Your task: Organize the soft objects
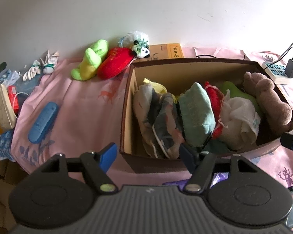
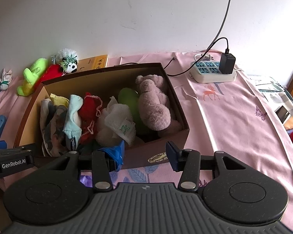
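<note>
Three soft toys are still lying outside the box, and I am looking at them from my left tool, which I am holding wide open and empty over the near rim of the box. Going from the left: a blue remote-like case is lying on the pink cloth at about ten o'clock from the left tool. Farther up, at about eleven o'clock, the green plush is lying with its long axis running from lower left to upper right, and the red plush is touching it on its right side, lying the same way. The small panda is sitting just beside the red plush, near the far left corner of the box.

Inside the box, folded cloths, a teal pouch, a white towel and a brown bear are packed side by side.

My right tool is also gaping open and gripping nothing, hovering at the near wall of the box toward its right end. From there the green plush is sitting far off at ten o'clock, beyond the box.

I am judging the left tool nearer to the loose toys, so the reach should go up and left, with the fingers closing across the green plush's narrow width, not along its length.
</note>
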`<action>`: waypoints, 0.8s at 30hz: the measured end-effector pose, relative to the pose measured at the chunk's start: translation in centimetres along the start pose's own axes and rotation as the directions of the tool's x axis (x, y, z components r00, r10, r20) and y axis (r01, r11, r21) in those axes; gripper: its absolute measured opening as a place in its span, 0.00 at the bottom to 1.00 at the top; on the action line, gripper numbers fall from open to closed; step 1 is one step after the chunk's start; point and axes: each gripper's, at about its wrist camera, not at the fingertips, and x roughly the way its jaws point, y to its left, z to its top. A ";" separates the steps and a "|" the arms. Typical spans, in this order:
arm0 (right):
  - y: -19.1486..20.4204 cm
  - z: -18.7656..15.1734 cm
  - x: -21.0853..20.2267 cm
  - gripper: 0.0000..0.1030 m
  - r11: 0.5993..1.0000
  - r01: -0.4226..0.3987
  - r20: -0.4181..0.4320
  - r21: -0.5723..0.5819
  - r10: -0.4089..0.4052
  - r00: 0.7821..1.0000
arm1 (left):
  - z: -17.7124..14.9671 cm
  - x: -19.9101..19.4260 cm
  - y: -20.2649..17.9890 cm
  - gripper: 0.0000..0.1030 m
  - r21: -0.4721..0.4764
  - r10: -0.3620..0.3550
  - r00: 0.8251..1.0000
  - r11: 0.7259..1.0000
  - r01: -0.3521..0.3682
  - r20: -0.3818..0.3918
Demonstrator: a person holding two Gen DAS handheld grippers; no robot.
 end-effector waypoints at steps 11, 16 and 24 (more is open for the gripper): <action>0.3 0.0 -0.4 0.30 1.000 0.005 0.018 -0.025 -0.004 1.000 | -0.1 0.2 0.1 0.68 -0.011 -0.017 1.000 1.000 0.017 -0.011; 0.2 0.3 -0.5 0.30 1.000 -0.007 0.028 -0.028 0.008 1.000 | 0.0 0.4 0.2 0.68 -0.020 -0.027 0.999 0.999 0.026 -0.021; -0.3 0.5 0.2 0.31 1.000 -0.009 0.022 -0.007 0.009 1.000 | 0.0 0.7 0.0 0.68 -0.016 -0.028 0.999 1.000 0.027 -0.016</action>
